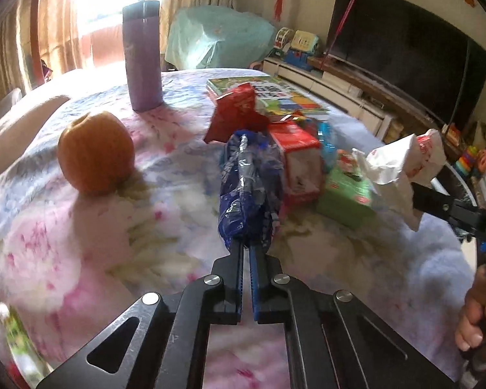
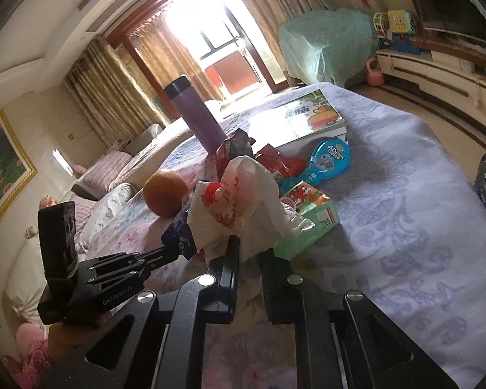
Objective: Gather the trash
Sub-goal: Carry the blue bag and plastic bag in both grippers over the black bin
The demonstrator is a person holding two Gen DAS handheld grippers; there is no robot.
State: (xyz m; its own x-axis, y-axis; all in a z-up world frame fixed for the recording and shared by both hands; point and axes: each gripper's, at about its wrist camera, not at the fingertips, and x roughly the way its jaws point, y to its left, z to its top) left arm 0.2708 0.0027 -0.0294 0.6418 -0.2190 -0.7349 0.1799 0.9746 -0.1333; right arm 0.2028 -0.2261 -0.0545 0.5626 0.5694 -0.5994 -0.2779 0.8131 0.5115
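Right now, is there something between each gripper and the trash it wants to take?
Nothing visible. The left gripper is already shut on the blue wrapper, and the right gripper is shut on the white paper bag. No bin shows in either view, so the way there cannot be judged.

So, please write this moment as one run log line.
left gripper: shut on blue wrapper | right gripper: shut on white paper bag | orange: untouched
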